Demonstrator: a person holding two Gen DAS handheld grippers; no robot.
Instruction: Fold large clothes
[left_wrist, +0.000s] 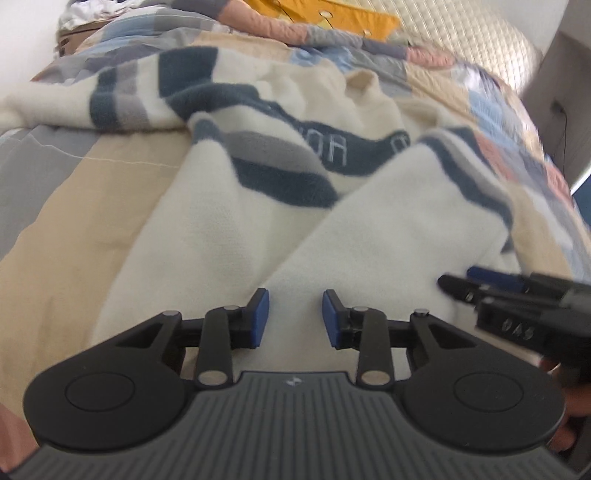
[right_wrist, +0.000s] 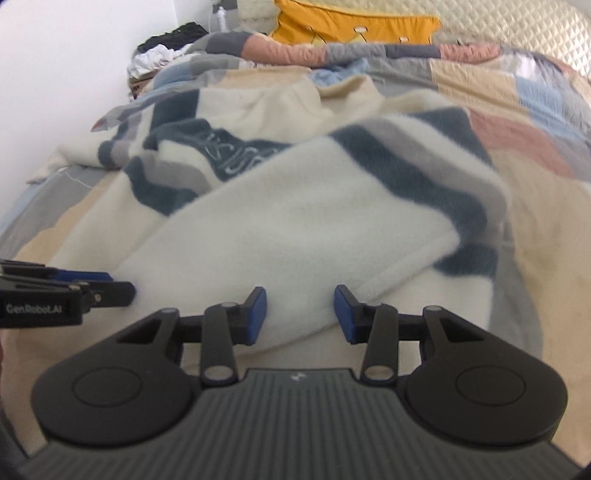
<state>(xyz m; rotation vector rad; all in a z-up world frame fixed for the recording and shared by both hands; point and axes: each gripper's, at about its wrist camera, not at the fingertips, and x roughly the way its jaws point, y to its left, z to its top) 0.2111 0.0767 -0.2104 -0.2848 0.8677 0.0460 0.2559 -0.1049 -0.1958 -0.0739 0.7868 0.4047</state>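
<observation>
A large cream fleece pullover (left_wrist: 229, 221) with navy and grey stripes and lettering lies partly folded on the bed, one panel turned over its middle. My left gripper (left_wrist: 295, 317) hovers at the garment's near hem. Its blue pads (left_wrist: 260, 317) stand apart, with cream fleece showing in the gap and no visible pinch. My right gripper (right_wrist: 300, 317) is at the near edge of the folded panel (right_wrist: 295, 229), pads apart in the same way. Each gripper shows in the other's view: the right gripper (left_wrist: 454, 286) at the right edge, the left gripper (right_wrist: 122, 290) at the left edge.
The garment rests on a patchwork quilt (right_wrist: 535, 192) of beige, grey, blue and pink. A yellow pillow (right_wrist: 354, 26) and a quilted headboard (right_wrist: 517, 22) lie beyond. A heap of clothes (right_wrist: 162, 48) on a cardboard box sits by the white wall at the far left.
</observation>
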